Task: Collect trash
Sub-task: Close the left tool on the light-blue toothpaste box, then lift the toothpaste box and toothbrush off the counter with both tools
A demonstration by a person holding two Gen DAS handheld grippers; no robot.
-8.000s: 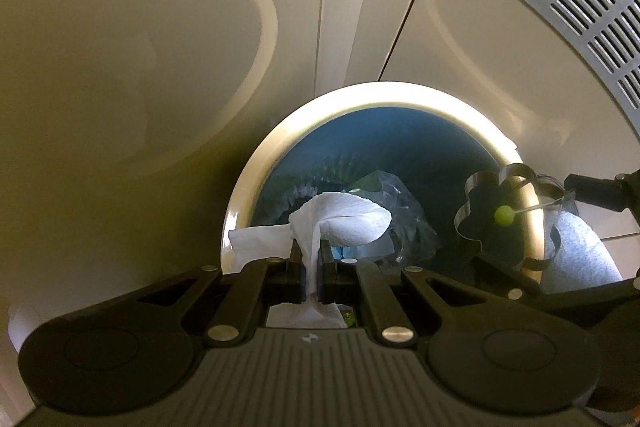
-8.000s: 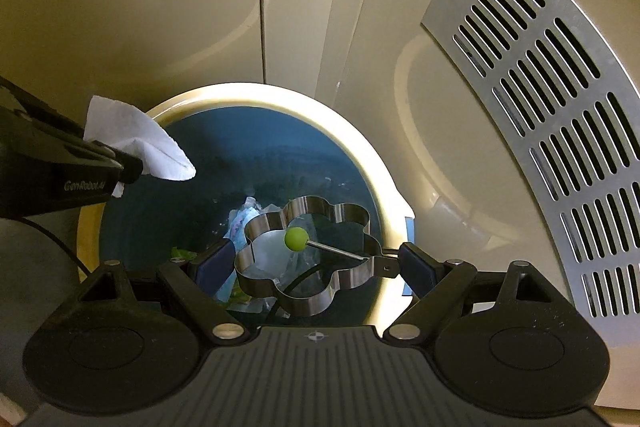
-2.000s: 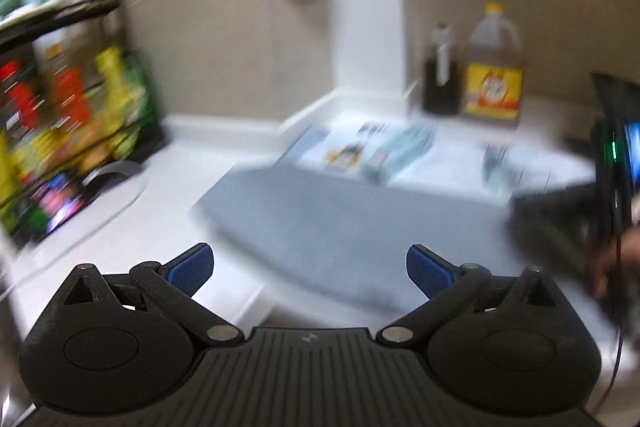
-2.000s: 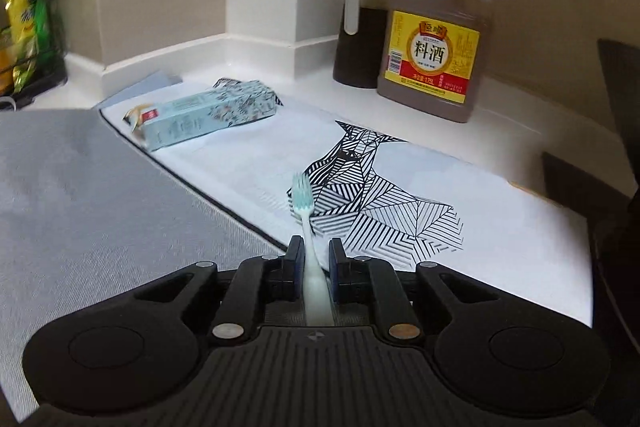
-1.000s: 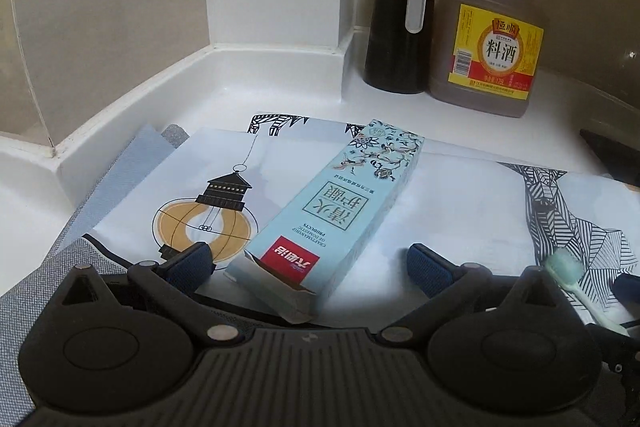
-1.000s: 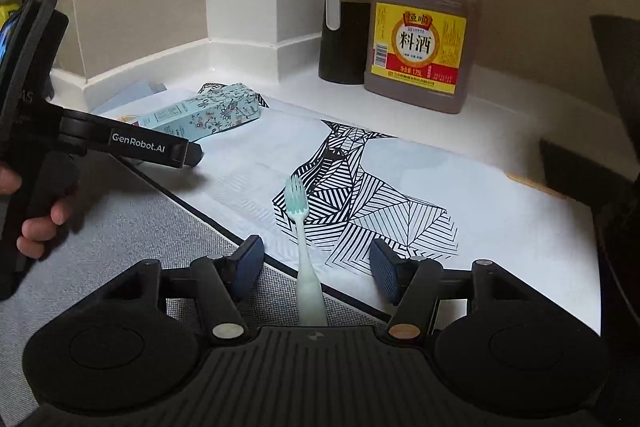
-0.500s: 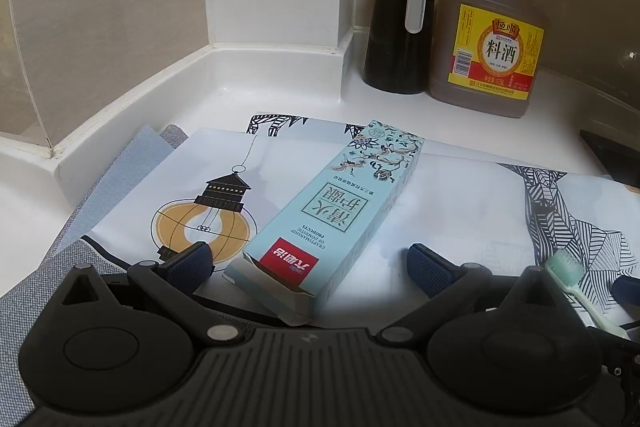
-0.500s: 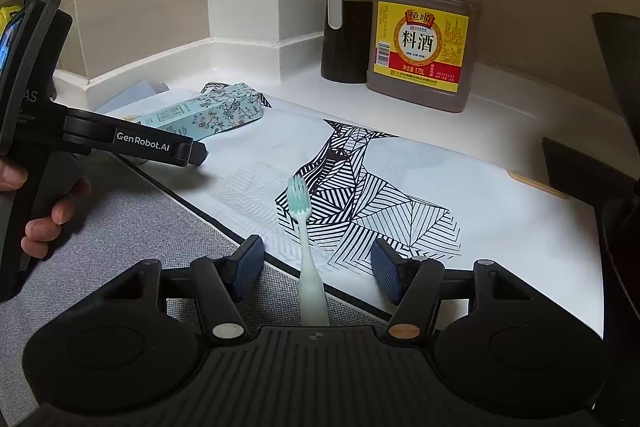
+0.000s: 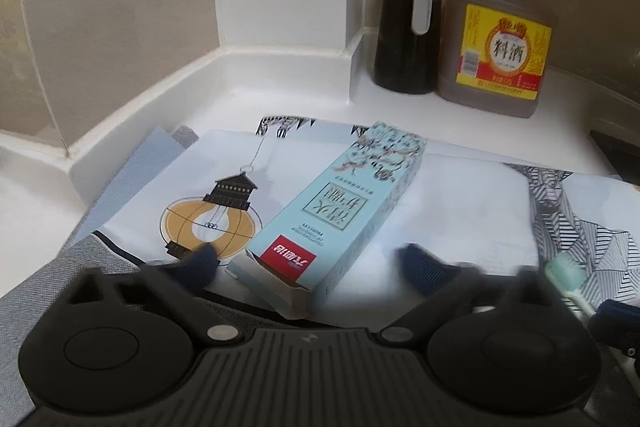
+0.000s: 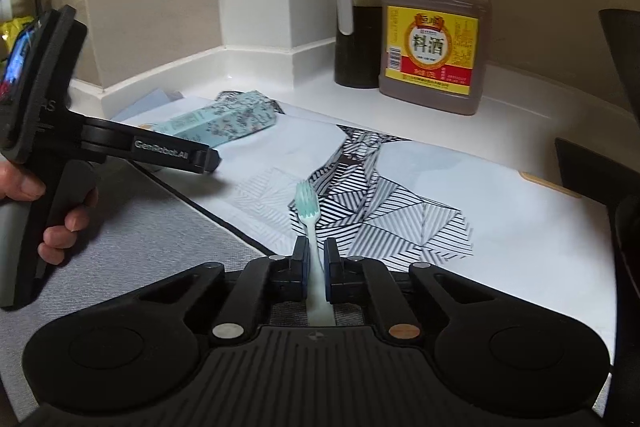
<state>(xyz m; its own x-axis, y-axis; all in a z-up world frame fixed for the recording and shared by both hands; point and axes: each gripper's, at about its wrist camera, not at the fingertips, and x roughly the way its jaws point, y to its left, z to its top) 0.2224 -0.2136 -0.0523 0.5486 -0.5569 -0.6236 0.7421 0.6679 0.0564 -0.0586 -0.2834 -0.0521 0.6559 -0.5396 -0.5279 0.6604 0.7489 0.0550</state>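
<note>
Left hand-held gripper [image 9: 308,269]: jaws have just been closing, still wide apart; the near end of the box lies between the blue pads, not yet pressed. "GenRobot.AI" is printed on its arm in the right wrist view.
Toothpaste box [image 9: 340,215]: pale blue carton with flower print and Chinese writing, a red label at its open near end; it lies flat on the printed mat.
Printed mat [image 9: 460,211]: a lantern drawing left of the box, striped geometric figure right of it.
Toothbrush [image 10: 310,215]: mint, right of the box, bristle end pointing away.
Right hand-held gripper [image 10: 316,261]: clamped tight on the toothbrush handle.
Dark oil bottle [image 10: 358,23]: behind the box on the desk [image 10: 516,99].
Cooking wine jug [image 10: 434,39]: beside it; yellow label reads "料酒".
</note>
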